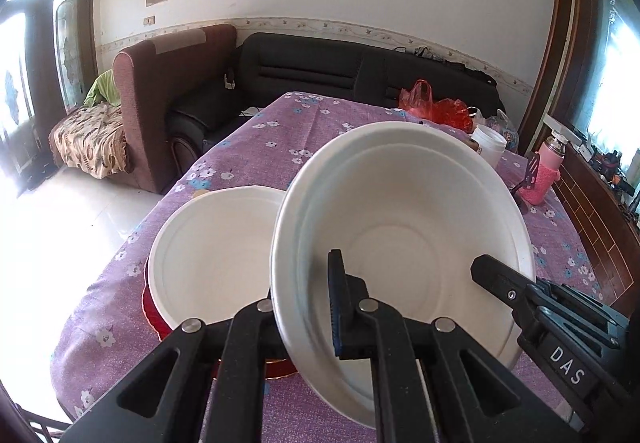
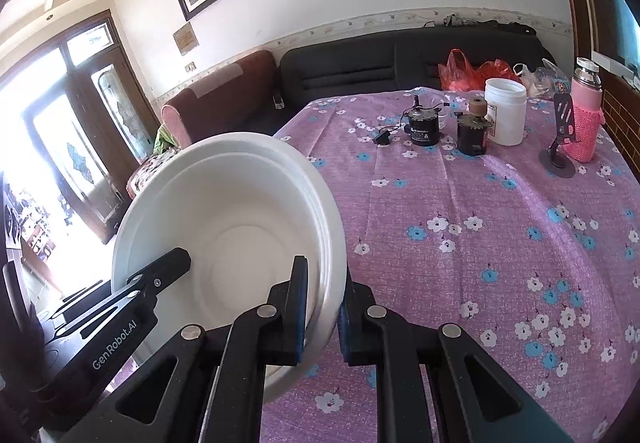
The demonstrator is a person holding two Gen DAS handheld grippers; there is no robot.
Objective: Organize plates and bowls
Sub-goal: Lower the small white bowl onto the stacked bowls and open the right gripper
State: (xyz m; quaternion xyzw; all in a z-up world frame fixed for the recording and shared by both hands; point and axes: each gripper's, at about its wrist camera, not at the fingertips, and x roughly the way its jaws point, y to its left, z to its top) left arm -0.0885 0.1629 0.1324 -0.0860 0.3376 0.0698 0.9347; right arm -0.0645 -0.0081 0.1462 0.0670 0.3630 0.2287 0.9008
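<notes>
A stack of white bowls (image 1: 400, 243) is held tilted above the purple flowered table, gripped from both sides. My left gripper (image 1: 304, 307) is shut on the stack's left rim. My right gripper (image 2: 324, 307) is shut on its right rim, and its finger (image 1: 500, 279) shows inside the bowl in the left wrist view. The stack fills the left of the right wrist view (image 2: 232, 243), with the left gripper's finger (image 2: 160, 275) inside it. Another white bowl (image 1: 216, 259) sits on a red plate (image 1: 154, 317) at the table's left.
At the table's far end stand a white jar (image 2: 505, 111), two small black motors (image 2: 424, 127), a pink-sleeved flask (image 2: 585, 115), a black phone stand (image 2: 560, 147) and red plastic bags (image 2: 472, 75). Sofas sit beyond the table. The table's left edge (image 1: 132, 243) drops to the floor.
</notes>
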